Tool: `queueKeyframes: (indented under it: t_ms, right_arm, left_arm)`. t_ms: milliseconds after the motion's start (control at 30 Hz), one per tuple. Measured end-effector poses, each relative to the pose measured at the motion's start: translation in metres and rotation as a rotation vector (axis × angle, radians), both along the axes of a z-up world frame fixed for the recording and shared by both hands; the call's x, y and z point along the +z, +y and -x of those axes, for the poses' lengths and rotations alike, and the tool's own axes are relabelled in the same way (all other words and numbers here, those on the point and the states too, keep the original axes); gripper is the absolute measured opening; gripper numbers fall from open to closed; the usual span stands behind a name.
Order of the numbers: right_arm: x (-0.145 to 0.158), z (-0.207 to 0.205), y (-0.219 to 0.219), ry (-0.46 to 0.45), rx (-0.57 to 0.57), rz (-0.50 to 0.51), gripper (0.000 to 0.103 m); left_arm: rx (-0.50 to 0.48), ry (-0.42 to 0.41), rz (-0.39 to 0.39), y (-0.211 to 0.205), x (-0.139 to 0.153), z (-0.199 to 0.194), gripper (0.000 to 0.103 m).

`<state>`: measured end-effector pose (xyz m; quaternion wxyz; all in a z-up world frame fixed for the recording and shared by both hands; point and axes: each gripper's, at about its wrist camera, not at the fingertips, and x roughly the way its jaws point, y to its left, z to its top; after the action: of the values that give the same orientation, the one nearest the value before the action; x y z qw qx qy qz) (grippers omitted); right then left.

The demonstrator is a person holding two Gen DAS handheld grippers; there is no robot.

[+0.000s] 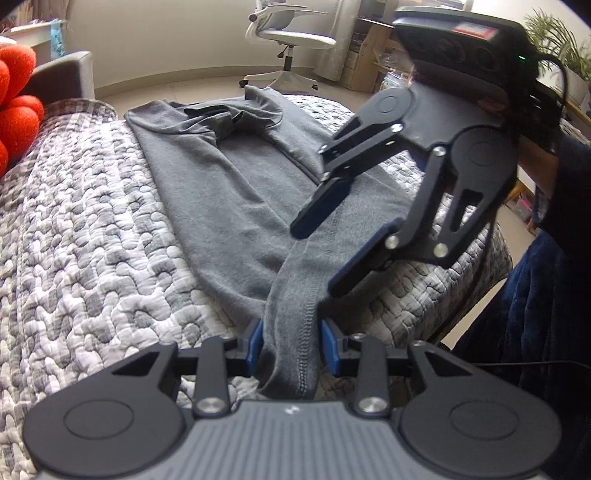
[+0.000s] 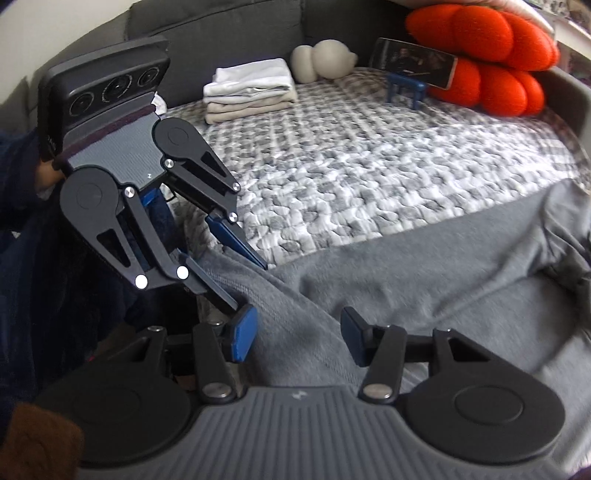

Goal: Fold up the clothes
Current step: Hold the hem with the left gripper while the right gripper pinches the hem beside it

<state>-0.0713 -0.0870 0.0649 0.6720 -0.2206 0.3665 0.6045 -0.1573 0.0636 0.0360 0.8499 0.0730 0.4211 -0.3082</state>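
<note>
The grey shirt [image 1: 236, 192] lies spread lengthwise on the quilted bedspread [image 1: 81, 236], its collar end towards the white office chair [image 1: 291, 40] and its hem end at the near edge of the bed. A bunched strip of the hem, with a stitched seam running along it, rises off the bedspread into the left gripper [image 1: 293, 347], whose blue-padded fingers [image 1: 255, 345] are closed against the cloth on both sides. The right gripper [image 1: 319, 258] hangs just above the same hem strip, a little farther along the shirt, with its jaws spread apart and the fabric lying below them; its fingertips do not pinch anything.

From the right wrist view the shirt [image 2: 424, 280] fills the lower half of the picture, and the right gripper [image 2: 293, 338] shows a wide gap between its blue pads [image 2: 242, 338] with grey cloth beneath. The left gripper [image 2: 245, 282] comes down to the shirt's edge at the near side of the bedspread [image 2: 369, 166].

Beyond the shirt, against the grey sofa back [image 2: 236, 33], sits a stack of folded pale clothes [image 2: 251, 90], beside it a beige plush toy [image 2: 323, 61]. Farther along from the stack a phone [image 2: 413, 62] leans on a small blue stand [image 2: 404, 90], in front of an orange knotted cushion [image 2: 491, 55]. A person's dark blue sleeve [image 1: 535, 332] is at the bed's near edge.
</note>
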Motion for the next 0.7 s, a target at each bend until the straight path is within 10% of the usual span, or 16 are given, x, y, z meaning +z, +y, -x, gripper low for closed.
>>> queueKeyframes:
  t_ms: [367,700]
  right_arm:
    - [0.000,-0.038,-0.094,0.019,-0.372,-0.085,0.066]
    - [-0.019,-0.046,-0.112,0.071,-0.492,-0.039,0.053]
  left_arm:
    - [0.009,-0.020,-0.010,0.005,0.002,0.007,0.038]
    - [0.007,-0.042,0.036,0.000,0.016,0.003,0.009]
